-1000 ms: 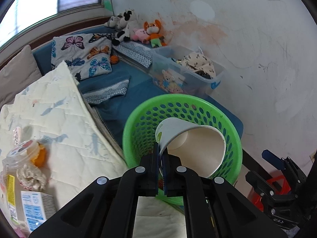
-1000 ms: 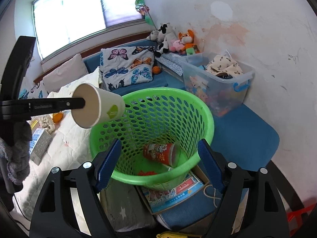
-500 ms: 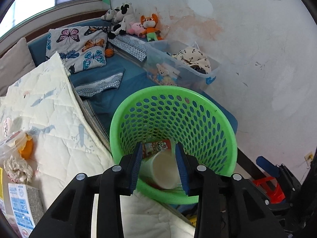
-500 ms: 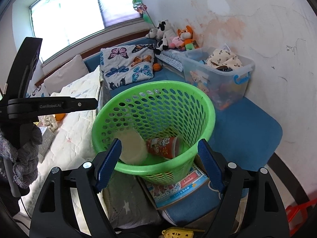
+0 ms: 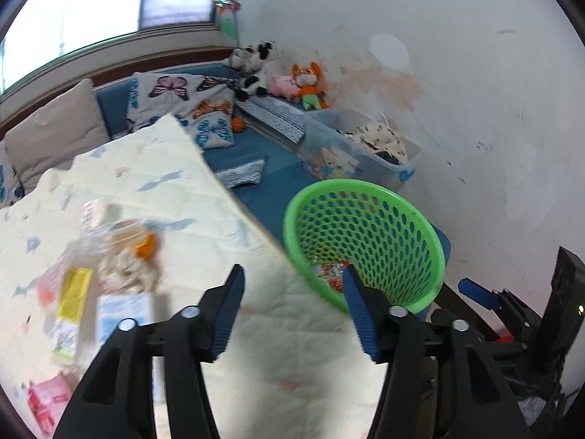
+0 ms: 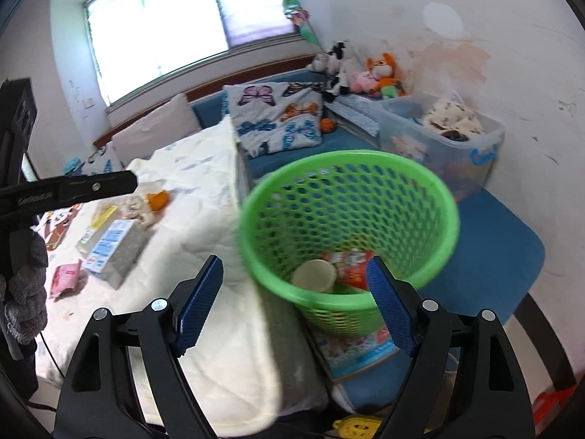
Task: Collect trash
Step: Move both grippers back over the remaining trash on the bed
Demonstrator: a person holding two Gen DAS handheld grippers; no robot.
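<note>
**Cup in the basket, more trash waiting on the bed**

Bedroom first: a stained white wall, a bright window and a blue bench with butterfly cushions [image 6: 281, 117] frame the scene. Across the foreground spreads the bed, covered by a cream quilt [image 6: 204, 219], its edge just beside the green basket [image 6: 435, 197], which stands on printed paper on the bench. Behind the basket sits a clear storage bin [image 6: 438, 139] with plush toys [image 6: 380, 73] near it.

Inside the basket lie a white paper cup [image 6: 314, 276] and, touching it, a red printed wrapper [image 6: 351, 267]. Well apart, on the quilt, the remaining trash is clustered: a blue-and-white carton [image 6: 109, 252], a yellow-labelled packet [image 6: 100, 217], a crumpled tissue with something orange [image 6: 157, 199] next to it, and a pink wrapper [image 6: 65, 274] nearer the bed's edge.

Both tools are empty. The left gripper [image 5: 292, 292] has its fingers spread wide and points between the quilt and the basket; the right gripper [image 6: 292, 289] is likewise spread, hovering before the basket.

Judging from this, the next pick is on the quilt. Risks: the soft, wrinkled cover could get pinched along with a thin wrapper, dragging other pieces; the flat carton may slip from a shallow grip; and a careless swing could knock the light basket off its paper base.
</note>
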